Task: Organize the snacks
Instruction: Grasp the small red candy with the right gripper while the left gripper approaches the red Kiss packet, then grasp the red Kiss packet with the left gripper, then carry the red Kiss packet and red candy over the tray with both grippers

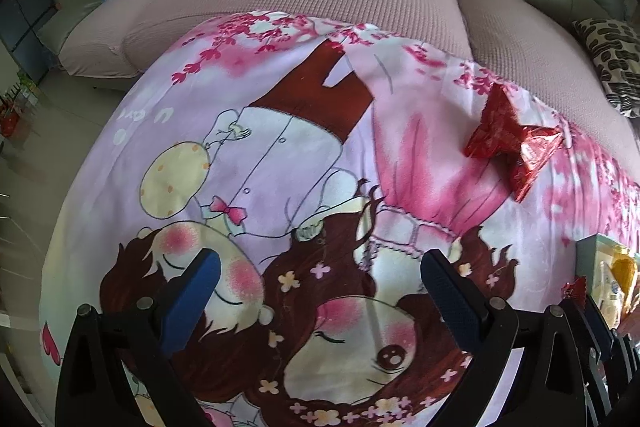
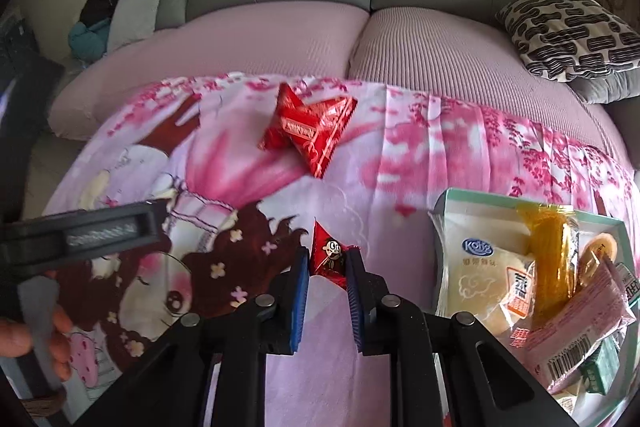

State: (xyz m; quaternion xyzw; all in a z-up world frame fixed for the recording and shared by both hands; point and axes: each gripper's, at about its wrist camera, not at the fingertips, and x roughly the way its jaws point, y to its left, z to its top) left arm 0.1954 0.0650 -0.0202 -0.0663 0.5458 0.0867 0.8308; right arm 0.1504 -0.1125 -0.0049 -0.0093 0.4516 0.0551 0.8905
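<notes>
Snack pkts (image 2: pixel 520 291) in mint tray (image 2: pixel 448 197) — full-ish

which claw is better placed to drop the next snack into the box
Right. The right claw already pinches a small red candy, and the snack box sits just to its right. The left claw hangs open and empty over the cloth.

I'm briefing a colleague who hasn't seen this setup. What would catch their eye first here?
The bright pink cartoon blanket spread over the sofa dominates both views. In the middle of the right wrist view, the right claw is shut on a small red candy, with two more red triangular snack packets lying on the blanket beyond it. At right stands a pale green box full of snack packs.
</notes>
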